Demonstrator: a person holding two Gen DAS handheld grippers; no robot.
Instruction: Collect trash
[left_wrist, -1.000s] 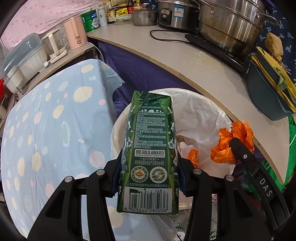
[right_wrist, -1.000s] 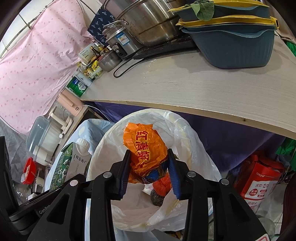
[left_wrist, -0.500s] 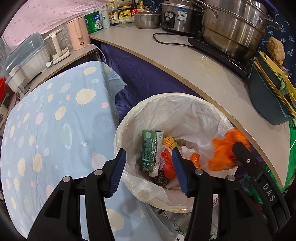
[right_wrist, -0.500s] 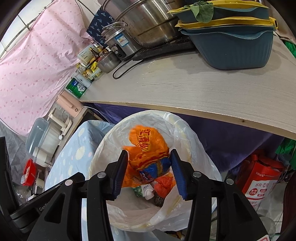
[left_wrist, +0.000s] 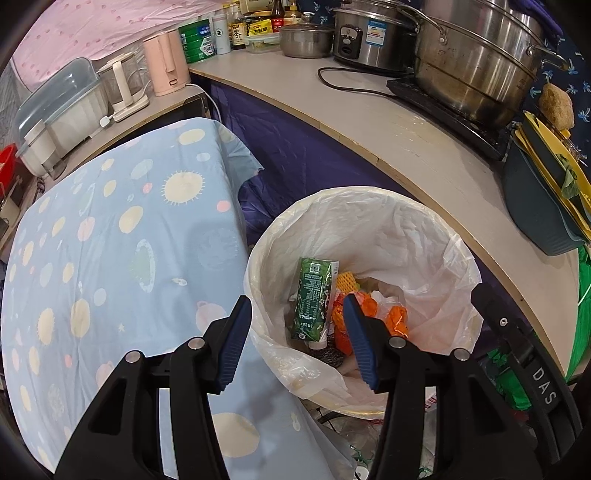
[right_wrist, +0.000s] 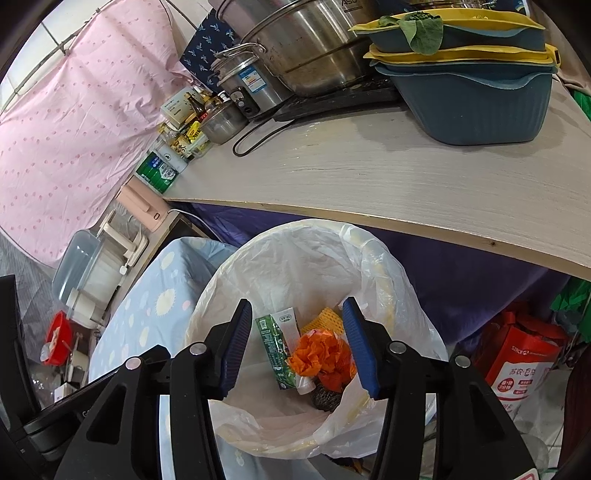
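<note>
Even, soft indoor light, bright glare on steel pots (left_wrist: 476, 62) and pale countertop (right_wrist: 388, 177), faint shadows on blue tablecloth (left_wrist: 110, 258), strong fisheye bending, dark vignetted corners, sharp focus, slight softness at edges

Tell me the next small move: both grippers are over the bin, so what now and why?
Probably lift both grippers back from the bin. The left gripper and right gripper are open and hold nothing; the green carton and orange wrapper lie inside the liner. No other loose trash shows in these views, so look elsewhere.
</note>
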